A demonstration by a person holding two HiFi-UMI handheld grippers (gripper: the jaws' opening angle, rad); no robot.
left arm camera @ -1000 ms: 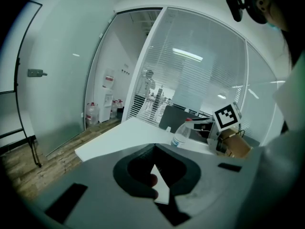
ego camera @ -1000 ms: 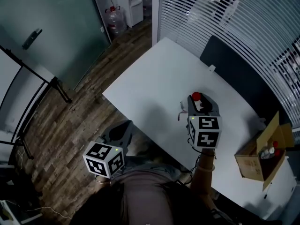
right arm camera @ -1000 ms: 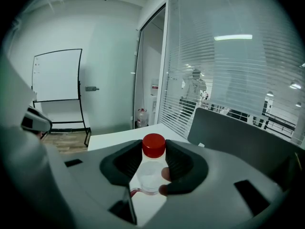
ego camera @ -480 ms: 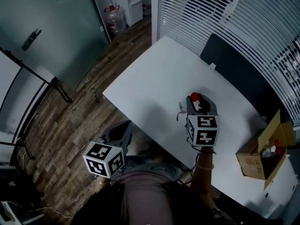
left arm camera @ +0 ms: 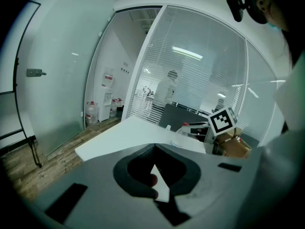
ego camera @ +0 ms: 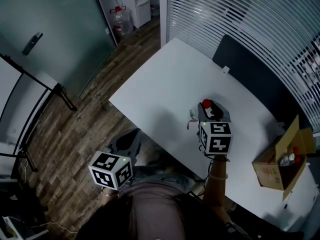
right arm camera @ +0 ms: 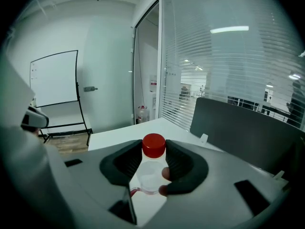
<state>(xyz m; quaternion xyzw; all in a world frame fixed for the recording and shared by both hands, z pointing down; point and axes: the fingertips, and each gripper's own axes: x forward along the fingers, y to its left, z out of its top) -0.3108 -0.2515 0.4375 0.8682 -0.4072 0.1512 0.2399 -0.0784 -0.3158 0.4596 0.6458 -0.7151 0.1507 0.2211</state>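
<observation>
Right tool (right arm camera: pixel 153 156) clamps the bottle (right arm camera: pixel 150 174) upright (red cap (right arm camera: pixel 153 146) up); left tool (left arm camera: pixel 153 149) closed, empty.

White table (ego camera: pixel 165 79): open cardboard box (ego camera: pixel 270 176) on its right end; dark panel (ego camera: pixel 250 79) along far edge; water jug (ego camera: pixel 121 18) on floor beyond.
</observation>
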